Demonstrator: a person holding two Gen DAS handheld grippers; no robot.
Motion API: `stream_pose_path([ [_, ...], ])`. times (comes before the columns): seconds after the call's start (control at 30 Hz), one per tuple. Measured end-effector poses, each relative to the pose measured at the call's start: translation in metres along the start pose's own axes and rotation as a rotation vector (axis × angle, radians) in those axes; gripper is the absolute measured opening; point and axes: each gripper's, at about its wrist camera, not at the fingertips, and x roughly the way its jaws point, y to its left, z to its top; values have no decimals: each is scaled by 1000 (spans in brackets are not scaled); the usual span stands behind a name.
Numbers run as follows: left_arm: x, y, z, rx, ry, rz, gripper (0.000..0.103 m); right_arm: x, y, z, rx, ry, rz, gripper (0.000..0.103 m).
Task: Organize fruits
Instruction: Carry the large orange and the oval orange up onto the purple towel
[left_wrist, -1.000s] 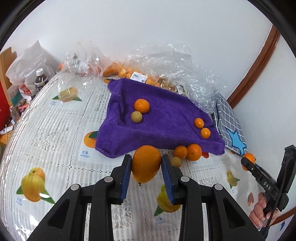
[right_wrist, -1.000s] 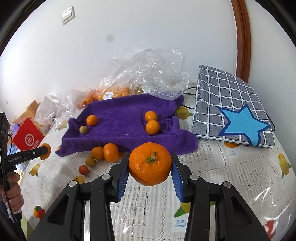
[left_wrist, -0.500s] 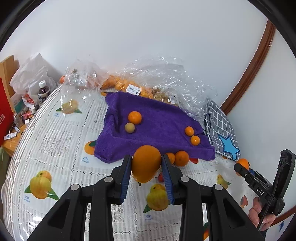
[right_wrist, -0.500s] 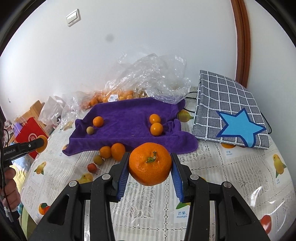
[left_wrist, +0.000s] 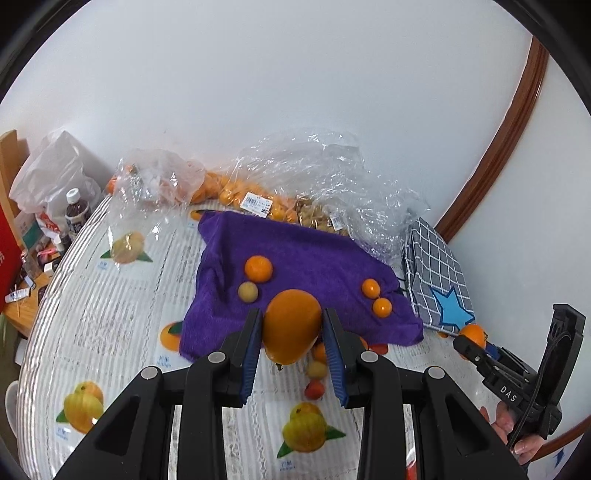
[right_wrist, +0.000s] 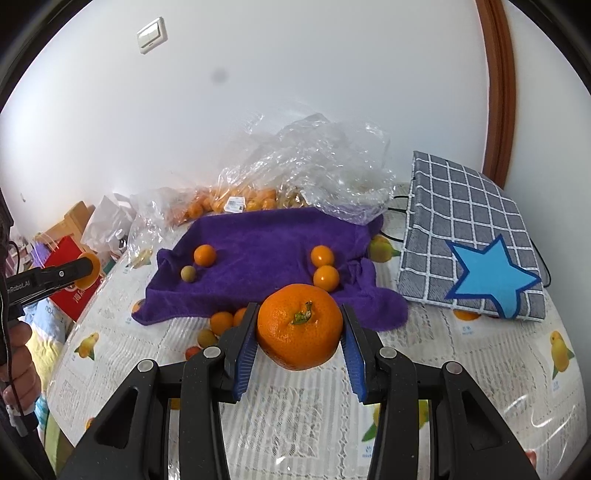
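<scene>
My left gripper is shut on a smooth orange fruit, held above the table in front of the purple towel. My right gripper is shut on a large mandarin with its green stem facing me. On the towel lie an orange beside a small tan fruit, and two small oranges at the right. Several loose fruits lie on the table at the towel's near edge. The right gripper also shows at the far right of the left wrist view.
Clear plastic bags with more oranges sit behind the towel against the wall. A grey checked bag with a blue star lies to the right. A bottle, white bags and a red bag crowd the left edge. The tablecloth carries printed fruit.
Both grippers have risen with their fruit still held; the towel and loose fruits look smaller and lower in both views. The grip of each is unchanged.
</scene>
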Motion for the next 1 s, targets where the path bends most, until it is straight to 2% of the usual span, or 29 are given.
stream_pose_path([
  [0.47, 58, 0, 38, 0, 40, -15, 31, 47, 4, 34, -33, 34, -4, 42],
  [0.8, 109, 17, 41, -6, 125, -6, 31, 107, 8, 33, -61, 112, -8, 42],
  [1.0, 129, 28, 39, -12, 166, -27, 31, 144, 10, 30, -67, 159, 8, 42],
])
